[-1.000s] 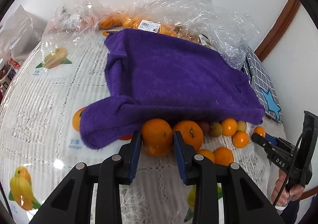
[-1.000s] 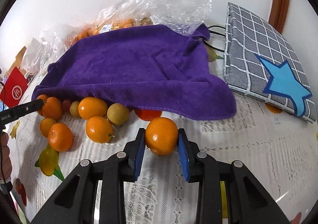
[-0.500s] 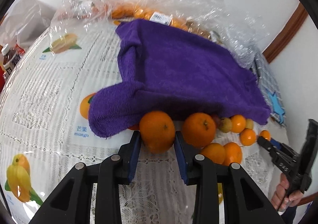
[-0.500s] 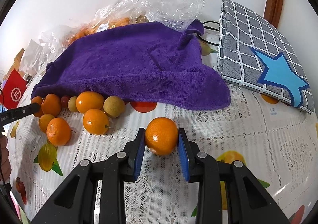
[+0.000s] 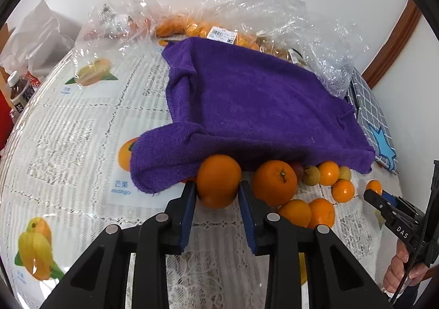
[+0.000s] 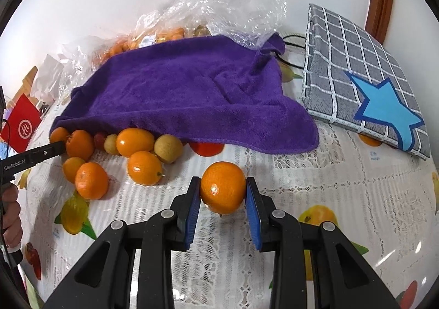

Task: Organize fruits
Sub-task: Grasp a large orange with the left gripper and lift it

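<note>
Each claw is clamped on 1 orange: the left claw (image 5: 218,193) holds an orange (image 5: 219,180) right at the front hem of the purple towel (image 5: 255,106), its jaws having just closed a touch further on the fruit, while the right claw (image 6: 222,195) pinches a mandarin (image 6: 222,187) out in the open on the lace-covered surface (image 6: 315,180), with the loose pile of fruit (image 6: 142,144) at its 10 o'clock. My advice is to keep both grips steady and lift straight up before travelling, so the left fruit clears the hem without dragging the towel and without nudging the neighbouring orange (image 5: 274,182) at its 3 o'clock. Round, slick fruit can squirt out of flat pads, so I would carry slowly and set each one down gently where it cannot roll.
</note>
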